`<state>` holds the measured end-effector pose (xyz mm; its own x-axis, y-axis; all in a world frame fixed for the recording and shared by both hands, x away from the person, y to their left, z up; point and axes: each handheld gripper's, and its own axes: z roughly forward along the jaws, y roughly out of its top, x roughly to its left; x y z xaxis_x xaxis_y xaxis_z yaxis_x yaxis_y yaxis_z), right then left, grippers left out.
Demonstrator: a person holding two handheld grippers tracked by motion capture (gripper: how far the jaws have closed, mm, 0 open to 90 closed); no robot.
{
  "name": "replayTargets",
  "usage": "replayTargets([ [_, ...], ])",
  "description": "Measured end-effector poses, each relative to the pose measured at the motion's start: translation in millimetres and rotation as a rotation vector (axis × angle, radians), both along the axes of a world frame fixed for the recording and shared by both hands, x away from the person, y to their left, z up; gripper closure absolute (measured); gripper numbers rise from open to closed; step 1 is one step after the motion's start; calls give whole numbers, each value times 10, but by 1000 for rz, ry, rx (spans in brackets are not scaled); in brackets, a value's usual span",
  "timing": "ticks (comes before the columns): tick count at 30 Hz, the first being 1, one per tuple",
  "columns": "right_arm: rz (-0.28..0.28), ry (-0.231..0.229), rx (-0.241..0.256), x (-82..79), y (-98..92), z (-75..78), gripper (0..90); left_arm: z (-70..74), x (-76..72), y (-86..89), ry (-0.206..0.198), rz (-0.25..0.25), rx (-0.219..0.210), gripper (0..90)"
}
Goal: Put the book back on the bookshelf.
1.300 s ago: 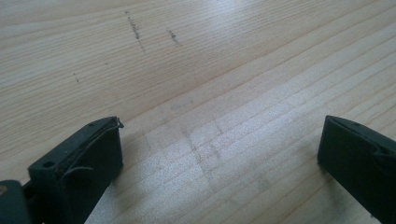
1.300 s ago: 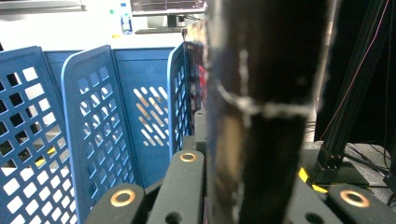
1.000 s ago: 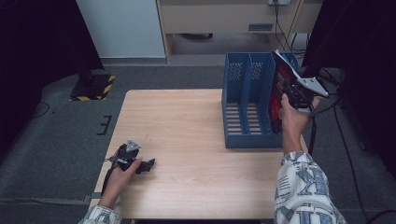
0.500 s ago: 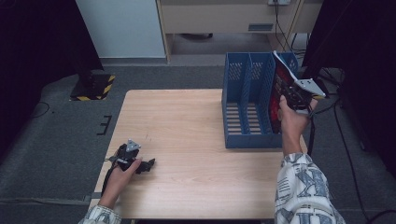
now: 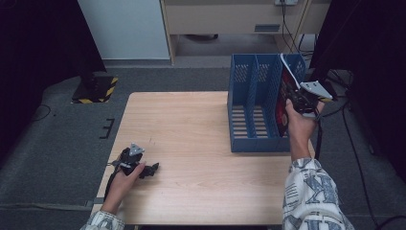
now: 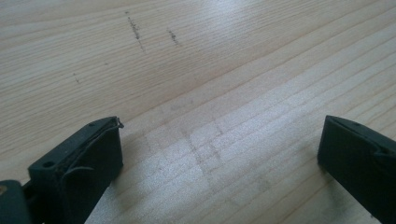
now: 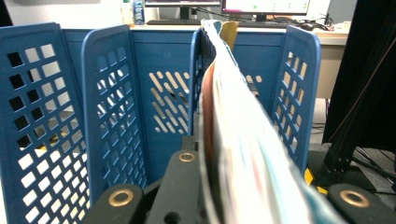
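Observation:
A blue three-slot file rack (image 5: 253, 103) stands on the right part of the wooden table (image 5: 191, 129). My right gripper (image 5: 300, 98) is shut on a thin red-covered magazine (image 5: 284, 96), held upright on edge in the rack's rightmost slot. In the right gripper view the magazine (image 7: 233, 121) rises between the jaws of my right gripper (image 7: 224, 196), with the rack's perforated walls (image 7: 112, 93) on both sides. My left gripper (image 5: 151, 168) rests on the table near the front left corner. Its jaws stand wide apart, left gripper (image 6: 219, 140) over bare wood.
A black stand with a yellow-black striped base (image 5: 95, 90) sits on the grey floor left of the table. A pale cabinet (image 5: 124, 28) and a desk (image 5: 230, 19) stand behind. Cables (image 5: 354, 129) trail on the floor at the right.
My right gripper has moved slightly down and left with the magazine, deeper into the right slot. The left gripper has stayed put.

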<state>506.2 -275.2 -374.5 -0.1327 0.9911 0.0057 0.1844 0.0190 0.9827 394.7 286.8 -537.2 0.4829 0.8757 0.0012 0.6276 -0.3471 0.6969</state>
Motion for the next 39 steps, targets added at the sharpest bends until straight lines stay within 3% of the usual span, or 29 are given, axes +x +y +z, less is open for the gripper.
replayTargets([
  [7, -60, -19, -11, 25, -41, 23, 869, 0, 0, 0, 0, 0, 0, 0],
  [13, -84, -51, -56, 69, -29, 93, 870, 0, 1, -1, 0, 0, 0, 0],
  [18, -74, -40, -107, 110, 18, 25, 869, 0, 1, -1, 0, 0, 0, 0],
  [29, -20, -41, -87, 51, 133, -49, 847, 0, 3, -5, 0, 1, 0, 0],
  [31, -12, -34, -85, 47, 141, -47, 809, 0, 4, -5, 0, 0, 1, 0],
  [39, -16, -3, -44, -10, 132, -38, 492, 0, 4, -5, 0, 0, 1, 0],
])
